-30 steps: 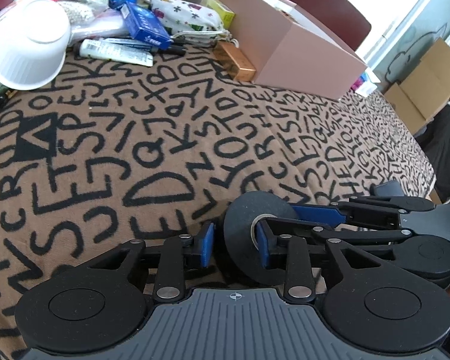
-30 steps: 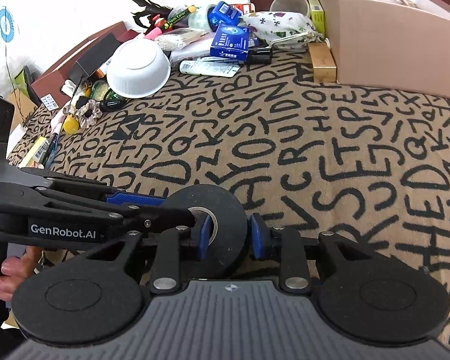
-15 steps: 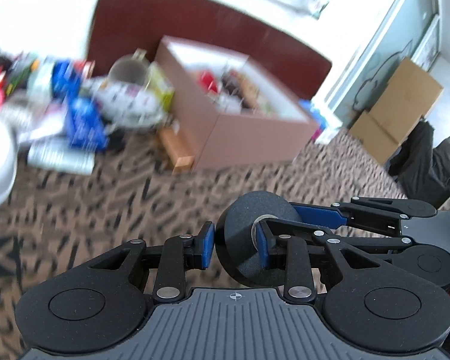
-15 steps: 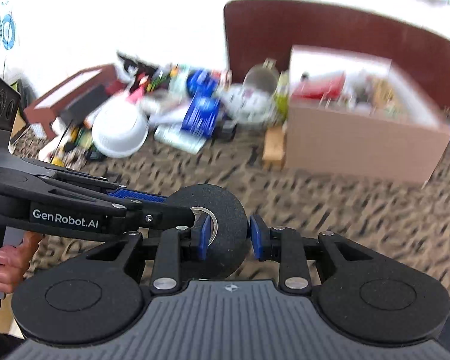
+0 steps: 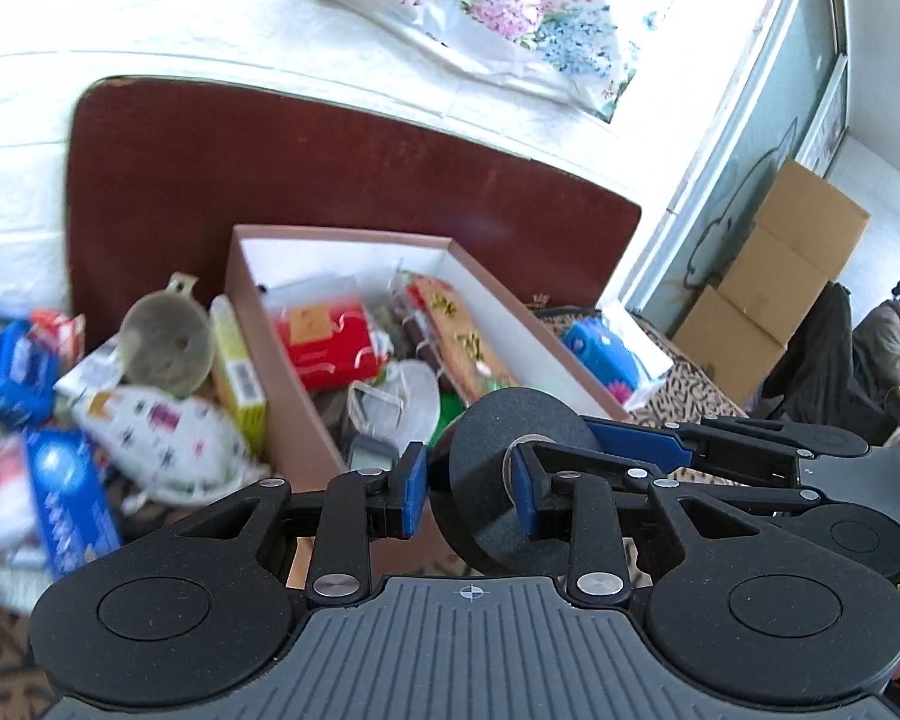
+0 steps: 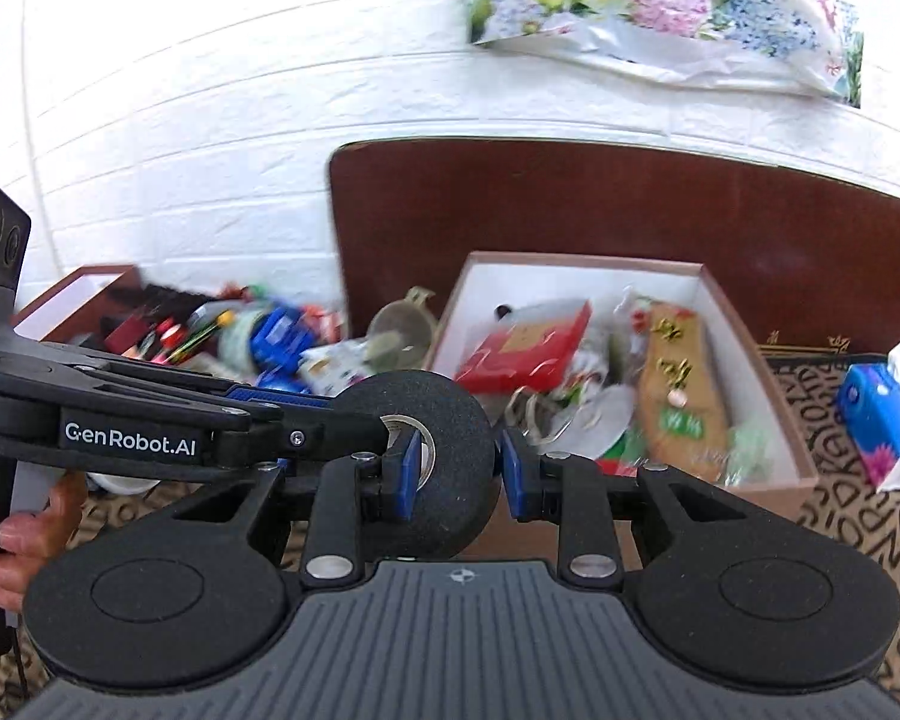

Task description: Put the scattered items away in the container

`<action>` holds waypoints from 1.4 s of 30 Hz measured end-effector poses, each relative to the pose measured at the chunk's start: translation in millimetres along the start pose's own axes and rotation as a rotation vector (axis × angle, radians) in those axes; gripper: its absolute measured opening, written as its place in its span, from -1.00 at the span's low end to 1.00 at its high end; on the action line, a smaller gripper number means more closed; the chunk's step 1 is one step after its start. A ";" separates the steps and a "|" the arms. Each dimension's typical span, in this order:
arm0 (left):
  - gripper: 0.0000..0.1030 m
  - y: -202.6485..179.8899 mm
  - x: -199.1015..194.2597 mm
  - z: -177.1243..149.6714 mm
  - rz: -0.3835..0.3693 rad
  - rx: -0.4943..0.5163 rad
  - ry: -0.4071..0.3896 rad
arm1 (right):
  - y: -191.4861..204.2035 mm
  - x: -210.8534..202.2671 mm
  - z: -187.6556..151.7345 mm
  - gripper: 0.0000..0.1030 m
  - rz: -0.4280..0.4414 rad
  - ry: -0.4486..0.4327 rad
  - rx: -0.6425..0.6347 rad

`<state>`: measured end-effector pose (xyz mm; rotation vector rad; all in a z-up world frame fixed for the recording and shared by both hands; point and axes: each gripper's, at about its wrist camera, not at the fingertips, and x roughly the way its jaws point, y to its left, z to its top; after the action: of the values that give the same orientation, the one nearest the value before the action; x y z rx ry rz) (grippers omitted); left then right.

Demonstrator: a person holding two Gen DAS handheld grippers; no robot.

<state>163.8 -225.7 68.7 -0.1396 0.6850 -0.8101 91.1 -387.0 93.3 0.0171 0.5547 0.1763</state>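
I hold one black tape roll (image 5: pixel 513 474) with both grippers: the left gripper (image 5: pixel 471 483) and right gripper (image 6: pixel 459 468) each clamp its wall, in the air before the open pink box (image 6: pixel 774 387).

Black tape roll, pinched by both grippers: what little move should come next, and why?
Probably carry it forward over the open box, then lower it. The black tape roll is clamped by the left gripper and right gripper, lifted, seemingly just short of the box, which already holds other items.
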 end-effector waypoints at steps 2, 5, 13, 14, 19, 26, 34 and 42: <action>-0.46 7.2 17.0 8.1 -0.010 -0.006 0.008 | -10.5 11.7 6.0 -0.37 -0.010 0.002 0.009; -0.46 19.4 42.7 16.3 -0.022 -0.009 0.023 | -24.6 31.9 11.1 -0.37 -0.022 0.011 0.029; -0.46 47.3 91.4 15.7 0.001 -0.025 0.087 | -51.5 88.5 4.7 -0.37 -0.006 0.066 0.084; -0.45 50.0 94.3 14.4 0.001 -0.028 0.093 | -53.2 93.3 2.7 -0.37 -0.002 0.073 0.088; 0.33 55.2 91.6 13.8 -0.012 -0.067 0.042 | -58.3 103.4 -0.1 -0.33 0.016 0.079 0.109; 1.00 32.6 64.6 9.5 0.031 -0.042 -0.032 | -50.1 89.0 0.2 0.57 -0.077 0.029 -0.008; 1.00 6.3 31.3 -21.0 0.159 -0.042 -0.044 | -28.4 55.7 -15.6 0.99 -0.146 0.007 -0.115; 1.00 -32.8 8.0 -52.5 0.338 -0.009 0.006 | -23.3 8.9 -37.2 0.99 -0.160 0.032 -0.107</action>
<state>115.2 -246.9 35.8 -0.0278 0.6952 -0.4830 82.7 -409.6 55.5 -0.1336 0.5757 0.0505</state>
